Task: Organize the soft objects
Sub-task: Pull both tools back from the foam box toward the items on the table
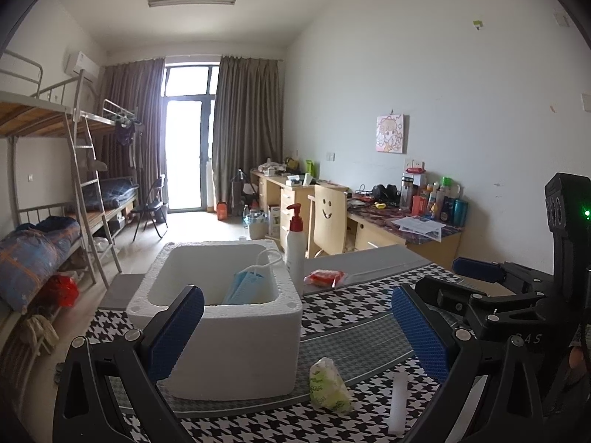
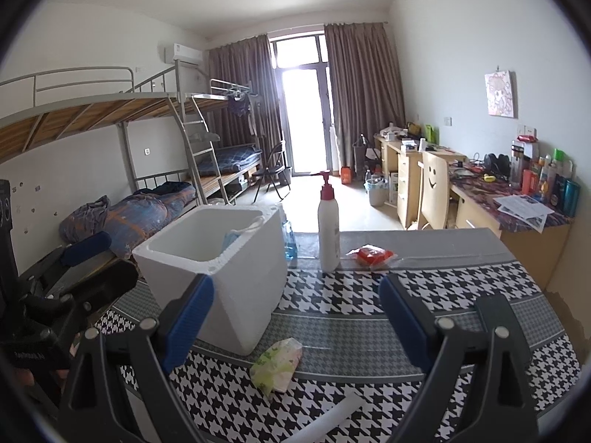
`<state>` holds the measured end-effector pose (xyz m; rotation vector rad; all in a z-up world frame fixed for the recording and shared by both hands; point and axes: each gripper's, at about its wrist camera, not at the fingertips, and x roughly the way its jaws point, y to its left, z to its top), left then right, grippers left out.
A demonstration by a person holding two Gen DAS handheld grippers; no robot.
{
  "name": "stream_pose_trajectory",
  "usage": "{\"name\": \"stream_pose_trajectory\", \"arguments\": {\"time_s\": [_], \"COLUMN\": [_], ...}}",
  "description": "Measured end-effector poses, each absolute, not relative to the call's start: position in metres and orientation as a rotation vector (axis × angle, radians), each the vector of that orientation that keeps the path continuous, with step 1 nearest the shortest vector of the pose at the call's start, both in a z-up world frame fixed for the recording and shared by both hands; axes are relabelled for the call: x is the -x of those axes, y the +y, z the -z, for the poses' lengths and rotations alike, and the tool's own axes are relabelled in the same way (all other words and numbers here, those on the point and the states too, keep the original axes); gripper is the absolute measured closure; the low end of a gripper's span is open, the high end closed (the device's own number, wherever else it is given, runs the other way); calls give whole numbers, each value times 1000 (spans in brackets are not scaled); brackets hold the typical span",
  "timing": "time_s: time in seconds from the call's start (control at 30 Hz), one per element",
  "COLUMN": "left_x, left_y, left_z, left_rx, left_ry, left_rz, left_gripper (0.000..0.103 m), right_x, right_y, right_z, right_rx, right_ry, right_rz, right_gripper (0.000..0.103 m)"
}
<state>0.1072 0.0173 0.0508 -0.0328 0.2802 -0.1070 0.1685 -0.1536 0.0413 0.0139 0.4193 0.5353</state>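
While both grippers gape, foam box (image 1: 236, 336) holds blue masks (image 1: 245, 288).

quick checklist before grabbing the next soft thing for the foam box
1. Left gripper open and holding nothing: ok.
2. Right gripper open and holding nothing: ok.
3. Green tissue pack lies unobstructed on the table, near the foam box: ok.
4. Box has space beside the blue masks: ok.
5. Red packet sits apart from the pump bottle: ok.
6. Whether the white strip is soft: cannot tell.
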Motion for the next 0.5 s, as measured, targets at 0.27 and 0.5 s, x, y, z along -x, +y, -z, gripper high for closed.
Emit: {"name": "stream_pose_trajectory", "arguments": {"time_s": [0.27, 0.5], "left_x": [-111, -111], "left_y": [14, 17], "left_z": [-42, -38], "left_rx": [41, 66], "left_ry": [300, 304], "left_rz": [128, 132], "left_gripper": [1, 1], "right_x": [-165, -166], "right_y": [-157, -166], "right_z": [-35, -28], "right_rx": [-15, -38], "right_ry": [410, 423], "right_rz": [-535, -524], "right_gripper": [10, 10]}}
